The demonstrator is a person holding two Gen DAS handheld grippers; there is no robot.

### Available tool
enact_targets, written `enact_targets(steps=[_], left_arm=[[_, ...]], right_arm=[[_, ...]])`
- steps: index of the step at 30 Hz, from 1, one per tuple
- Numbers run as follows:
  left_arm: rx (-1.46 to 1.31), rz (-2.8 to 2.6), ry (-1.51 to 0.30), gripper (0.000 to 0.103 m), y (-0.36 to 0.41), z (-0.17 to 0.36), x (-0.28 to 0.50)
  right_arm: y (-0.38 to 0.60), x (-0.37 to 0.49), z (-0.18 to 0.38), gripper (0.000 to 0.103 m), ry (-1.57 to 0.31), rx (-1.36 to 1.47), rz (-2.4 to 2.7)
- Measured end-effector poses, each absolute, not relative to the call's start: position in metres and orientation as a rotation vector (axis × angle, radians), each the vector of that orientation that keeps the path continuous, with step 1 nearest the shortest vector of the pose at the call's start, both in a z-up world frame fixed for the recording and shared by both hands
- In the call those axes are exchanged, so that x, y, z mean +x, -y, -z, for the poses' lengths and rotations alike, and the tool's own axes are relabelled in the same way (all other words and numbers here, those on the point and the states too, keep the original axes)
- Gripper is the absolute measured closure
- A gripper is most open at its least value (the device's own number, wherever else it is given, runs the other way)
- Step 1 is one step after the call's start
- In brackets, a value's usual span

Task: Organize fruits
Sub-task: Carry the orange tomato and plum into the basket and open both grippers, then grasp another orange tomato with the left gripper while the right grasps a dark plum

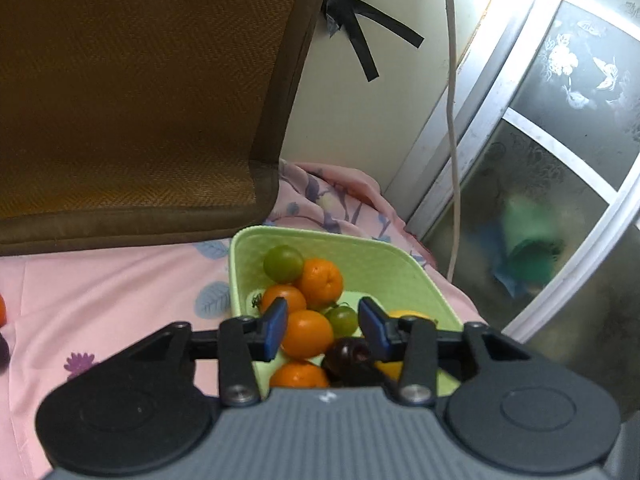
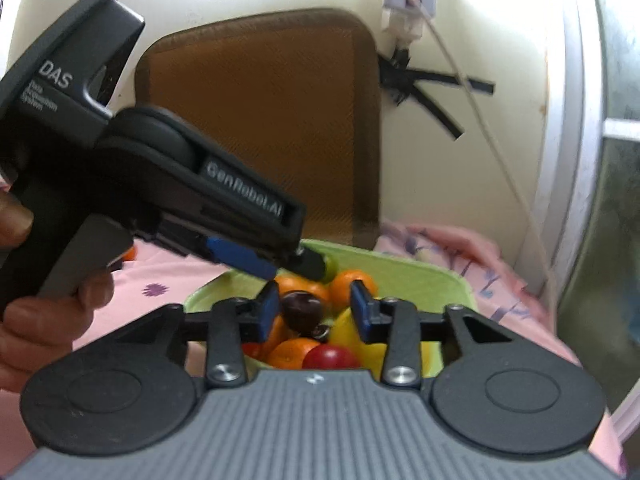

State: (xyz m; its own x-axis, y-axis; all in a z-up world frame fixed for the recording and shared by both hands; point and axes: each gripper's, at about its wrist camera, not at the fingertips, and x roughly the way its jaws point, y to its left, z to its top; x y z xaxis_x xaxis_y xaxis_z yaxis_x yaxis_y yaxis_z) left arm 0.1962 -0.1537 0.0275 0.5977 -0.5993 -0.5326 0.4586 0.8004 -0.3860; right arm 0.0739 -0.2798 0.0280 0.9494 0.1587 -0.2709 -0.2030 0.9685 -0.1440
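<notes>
While both grippers hover over the green basket, we log the left gripper jaws wide apart, holding nothing, above the oranges and a dark plum. Right gripper likewise spread and empty. A hand grips the left gripper's handle. Beyond lie the pink sheet and brown mat.

The basket sits on the bedsheet, fruit piled inside. At its ten o'clock the mat leans on the wall behind. At two o'clock a cable hangs, the door beyond.
</notes>
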Motion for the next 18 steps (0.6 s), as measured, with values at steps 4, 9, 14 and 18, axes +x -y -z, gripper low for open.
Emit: enact_targets(steps=[4, 9, 14, 18], left_arm=[[-0.264, 0.617, -0.673, 0.062, 0.143, -0.034, 0.193], [-0.311, 0.545, -0.566, 0.062, 0.087, -0.053, 0.169], [-0.356, 0.339, -0.521, 0.062, 0.004, -0.053, 0.158], [-0.383, 0.211, -0.55, 0.062, -0.04, -0.041, 0.169]], right_arm=[[0.285, 0.066, -0.029, 0.059, -0.221, -0.164, -0.161], [0.288, 0.057, -0.029, 0.059, -0.17, -0.139, -0.147], [0.293, 0.06, -0.033, 0.059, -0.213, -0.014, -0.202], [0.276, 0.057, -0.036, 0.059, -0.291, 0.088, -0.353]])
